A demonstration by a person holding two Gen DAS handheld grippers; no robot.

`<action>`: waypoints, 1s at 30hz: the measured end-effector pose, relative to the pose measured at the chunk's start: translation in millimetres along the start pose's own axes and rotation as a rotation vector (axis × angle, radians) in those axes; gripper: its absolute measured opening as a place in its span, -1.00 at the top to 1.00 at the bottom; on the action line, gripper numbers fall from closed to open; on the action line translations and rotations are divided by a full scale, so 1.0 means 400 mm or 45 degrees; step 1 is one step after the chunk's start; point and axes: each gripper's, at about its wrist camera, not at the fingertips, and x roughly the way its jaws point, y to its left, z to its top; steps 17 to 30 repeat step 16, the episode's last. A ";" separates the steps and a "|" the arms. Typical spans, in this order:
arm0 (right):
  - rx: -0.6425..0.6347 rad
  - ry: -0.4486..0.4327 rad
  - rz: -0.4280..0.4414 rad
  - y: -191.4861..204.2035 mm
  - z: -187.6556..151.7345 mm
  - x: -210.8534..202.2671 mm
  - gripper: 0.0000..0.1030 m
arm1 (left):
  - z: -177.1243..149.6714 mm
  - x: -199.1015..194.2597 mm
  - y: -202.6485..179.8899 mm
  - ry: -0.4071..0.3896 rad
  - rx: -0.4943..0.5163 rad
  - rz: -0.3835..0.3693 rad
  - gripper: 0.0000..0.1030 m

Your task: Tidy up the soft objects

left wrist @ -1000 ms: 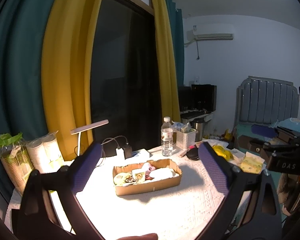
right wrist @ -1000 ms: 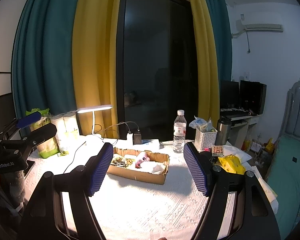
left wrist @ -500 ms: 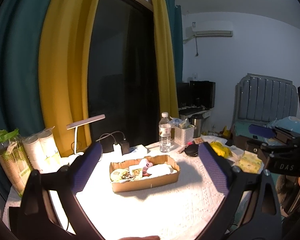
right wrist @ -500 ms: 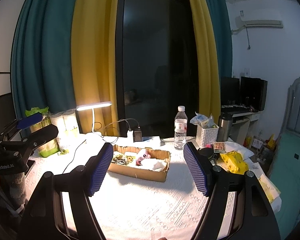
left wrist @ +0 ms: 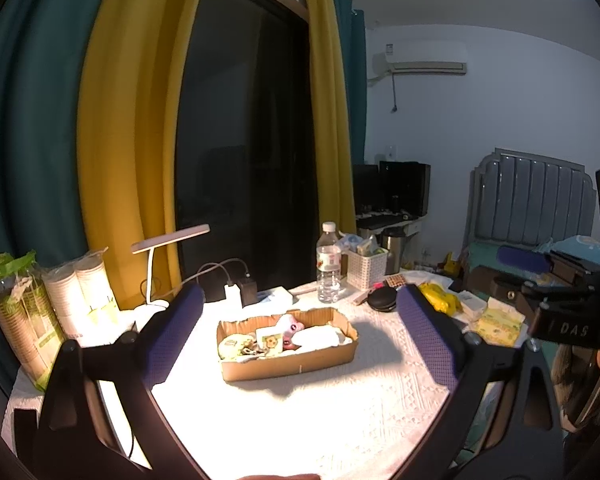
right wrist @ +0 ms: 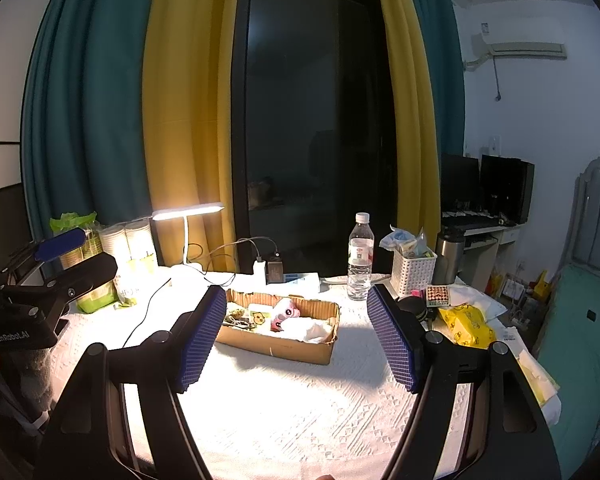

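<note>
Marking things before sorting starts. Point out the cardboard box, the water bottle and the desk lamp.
cardboard box [right wrist: 288, 347]: right wrist view, front wall.
water bottle [right wrist: 360, 258]: right wrist view, label.
desk lamp [right wrist: 188, 212]: right wrist view, lit head.

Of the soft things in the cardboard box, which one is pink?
The small plush toy with big eyes, near the middle of the cardboard box. The white cloth lies to its right, and the items to its left are pale yellow-green.

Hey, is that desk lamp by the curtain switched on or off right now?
On. The desk lamp has a glowing underside in the right wrist view and lights the white tablecloth brightly.
</note>
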 end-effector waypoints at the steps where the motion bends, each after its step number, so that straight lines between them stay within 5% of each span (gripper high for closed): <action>1: 0.000 -0.002 -0.001 -0.001 0.002 -0.001 -0.47 | 0.000 0.000 -0.001 0.002 0.002 -0.001 -0.91; 30: -0.005 0.012 0.014 0.000 0.013 0.021 -0.47 | 0.000 0.020 0.003 0.011 -0.004 -0.011 -0.91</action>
